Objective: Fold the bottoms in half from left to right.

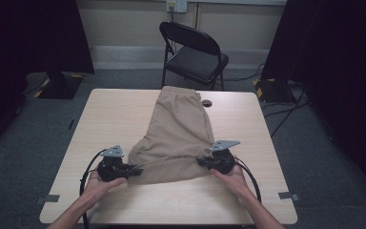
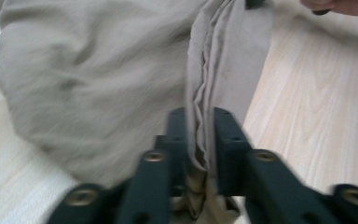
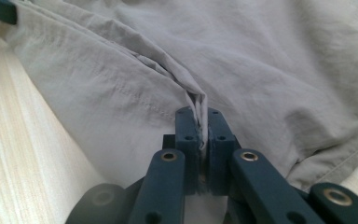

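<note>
Right jaws: pressed together on a thin ridge of tan cloth; the right gripper (image 3: 203, 128) pinches a fold of the shorts (image 3: 270, 70) at their near hem.
Left jaws: the left gripper (image 2: 200, 135) has its jaws set a little apart with a bunched, pleated fold of the shorts (image 2: 98, 79) between them; the cloth fills the gap and the pads look to press on it.
Cloth beyond the jaws: from each pinch a raised crease runs away toward the other gripper, so the hem is drawn up between the two holds.
Where the shorts lie: flat on the wooden table (image 1: 119, 114), waistband at the far edge, leg hems near the person; the left gripper (image 1: 134, 170) holds the near left corner, the right gripper (image 1: 201, 162) the near right corner.
Step in hand: both near corners are gripped, judged the start of a fold.
Next move calls for: lifting both corners together and carrying them away from the person toward the waistband, keeping the hem level and both pinches firm; the looser left hold could slip.
Further off: a black folding chair (image 1: 195, 52) stands past the table.
</note>
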Demonstrator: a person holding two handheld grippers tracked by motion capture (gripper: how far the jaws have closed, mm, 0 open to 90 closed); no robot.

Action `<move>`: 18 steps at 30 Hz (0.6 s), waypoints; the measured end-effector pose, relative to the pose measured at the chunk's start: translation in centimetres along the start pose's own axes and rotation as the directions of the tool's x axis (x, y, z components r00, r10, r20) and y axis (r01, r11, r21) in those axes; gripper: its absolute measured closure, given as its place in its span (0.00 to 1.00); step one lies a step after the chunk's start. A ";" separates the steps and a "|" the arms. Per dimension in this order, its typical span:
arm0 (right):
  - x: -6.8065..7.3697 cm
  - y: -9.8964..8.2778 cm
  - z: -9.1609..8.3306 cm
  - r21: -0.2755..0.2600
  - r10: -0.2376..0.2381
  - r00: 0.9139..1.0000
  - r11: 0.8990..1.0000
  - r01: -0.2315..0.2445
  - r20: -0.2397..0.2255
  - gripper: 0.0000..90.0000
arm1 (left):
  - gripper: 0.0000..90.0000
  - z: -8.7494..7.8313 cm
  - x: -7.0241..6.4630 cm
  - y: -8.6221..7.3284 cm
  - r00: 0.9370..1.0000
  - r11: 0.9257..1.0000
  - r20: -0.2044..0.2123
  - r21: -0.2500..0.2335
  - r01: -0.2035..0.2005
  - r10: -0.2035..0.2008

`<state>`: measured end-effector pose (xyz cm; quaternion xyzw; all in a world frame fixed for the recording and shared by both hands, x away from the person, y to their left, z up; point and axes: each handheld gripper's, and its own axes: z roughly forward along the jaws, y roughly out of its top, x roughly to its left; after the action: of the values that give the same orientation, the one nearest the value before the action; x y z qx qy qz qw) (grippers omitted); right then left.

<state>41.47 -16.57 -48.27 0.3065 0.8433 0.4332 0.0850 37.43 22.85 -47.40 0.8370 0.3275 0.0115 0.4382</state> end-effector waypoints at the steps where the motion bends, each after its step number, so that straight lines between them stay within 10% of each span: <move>1: 0.0 0.0 0.1 0.004 0.002 1.000 1.000 -0.002 0.006 0.96 | 0.72 0.0 -0.1 -0.1 1.000 1.000 0.002 0.000 0.004 -0.004; 18: -0.5 -0.2 0.1 0.012 0.043 0.999 0.999 -0.043 0.025 0.96 | 0.46 -0.2 -1.7 -0.5 0.999 0.999 -0.022 0.025 -0.027 0.027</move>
<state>41.82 -16.87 -48.60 0.3304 0.8380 0.4260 0.0840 35.78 22.26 -47.25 0.8466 0.3211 0.0228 0.4239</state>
